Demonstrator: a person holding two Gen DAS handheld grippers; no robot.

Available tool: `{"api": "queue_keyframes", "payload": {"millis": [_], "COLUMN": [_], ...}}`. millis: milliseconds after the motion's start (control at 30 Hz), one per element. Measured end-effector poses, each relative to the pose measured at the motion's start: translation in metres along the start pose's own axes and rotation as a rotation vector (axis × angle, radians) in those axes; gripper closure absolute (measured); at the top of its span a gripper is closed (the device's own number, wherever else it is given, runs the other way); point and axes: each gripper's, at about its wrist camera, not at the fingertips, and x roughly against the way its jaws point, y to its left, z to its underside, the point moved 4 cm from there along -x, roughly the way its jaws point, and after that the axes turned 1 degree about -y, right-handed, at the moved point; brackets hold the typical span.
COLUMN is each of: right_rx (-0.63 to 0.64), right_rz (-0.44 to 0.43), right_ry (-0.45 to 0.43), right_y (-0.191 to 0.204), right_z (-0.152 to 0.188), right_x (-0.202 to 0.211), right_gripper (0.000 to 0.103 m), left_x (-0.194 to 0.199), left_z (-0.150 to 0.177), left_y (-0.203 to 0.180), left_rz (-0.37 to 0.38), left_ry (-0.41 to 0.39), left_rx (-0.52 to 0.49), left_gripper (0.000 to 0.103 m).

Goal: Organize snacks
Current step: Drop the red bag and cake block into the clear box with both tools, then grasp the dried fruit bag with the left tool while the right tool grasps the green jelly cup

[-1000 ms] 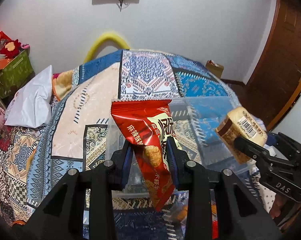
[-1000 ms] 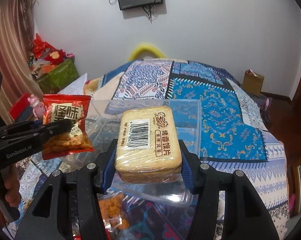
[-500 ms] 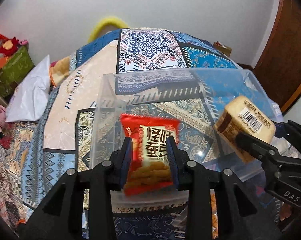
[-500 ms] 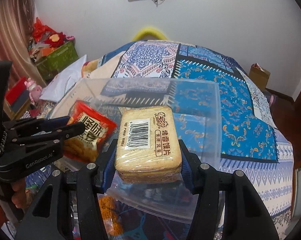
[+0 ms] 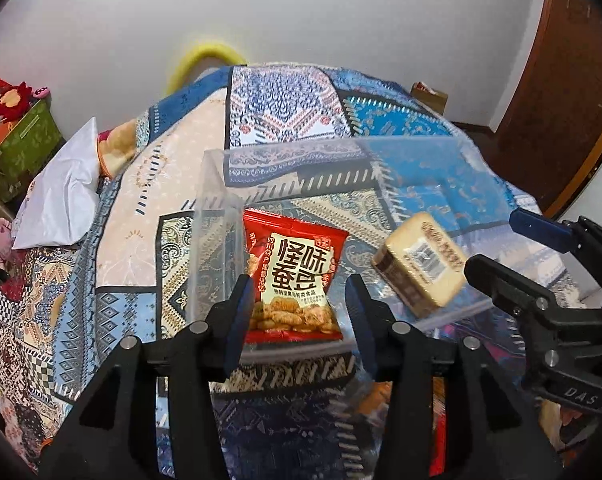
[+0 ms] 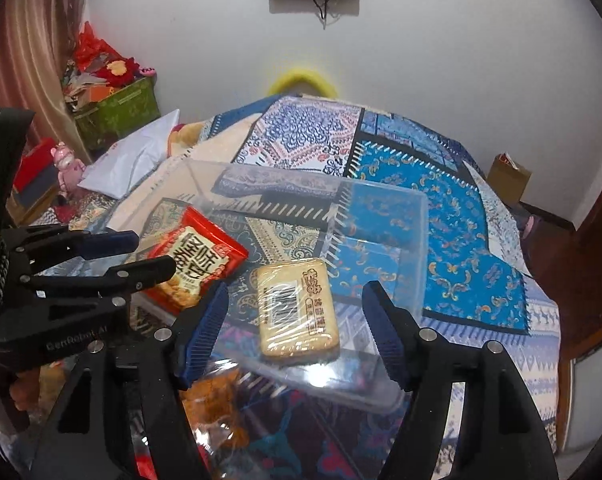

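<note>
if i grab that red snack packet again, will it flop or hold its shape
The red snack packet would probably flop: its thin foil looks creased, and it leans against the clear bin's wall. It looks puffy, so it's likely light. The glossy film could slip, and the fried pieces pictured might crush.

Left gripper (image 5: 299,300) points down and forward, its two black fingers with blue ribbed pads (image 5: 237,316) spread, and the jaws are opening. The left pad is right at the edge of the red snack packet (image 5: 295,280) between them; the right pad stands clear of it.

Right gripper (image 6: 295,328) is angled down the same way, jaws opening too, both pads well off the wrapped biscuit pack (image 6: 297,308) lying between them. The two grippers sit side by side, close together. A bit of the person's hand (image 6: 19,394) shows under the left gripper's body.
</note>
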Motion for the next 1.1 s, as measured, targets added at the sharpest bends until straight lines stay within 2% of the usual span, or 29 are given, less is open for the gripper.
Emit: {"api": "queue_keyframes", "payload": {"millis": [33,200,300,433,633,900,1100], "right_rx": [-0.002,-0.005,-0.012,-0.020,-0.022,-0.009,-0.030], "right_rz": [0.001,0.003,0.006,0.007,-0.002,-0.011,-0.004], "right_ry": [-0.004,-0.029,-0.050,-0.076,-0.088,-0.046,0.015], "right_y": [0.000,0.002,0.002,0.005,0.016,0.037,0.040], "right_z": [0.000,0.005,0.010,0.017,0.034,0.074,0.109], "right_x": [0.005,0.034,0.055,0.081,0.108,0.114,0.107], "right_gripper": [0.037,0.037,0.036,0.029,0.029,0.028,0.028], "left_x": [0.008,0.047,0.072,0.104,0.137,0.135,0.109], "left_z": [0.001,0.008,0.016,0.031,0.062,0.110,0.149], "left_y": [0.000,-0.004,-0.005,-0.007,-0.001,0.030,0.049], "left_rz": [-0.001,0.021,0.035,0.041,0.058,0.047,0.028], "left_ry": [-0.009,-0.044,-0.059,-0.082,-0.085,-0.008,0.108], "left_rx": [-0.001,-0.022,-0.027,-0.055,-0.057,0.001,0.051], "left_gripper": [0.048,0.045,0.037,0.036,0.030,0.029,0.029]}}
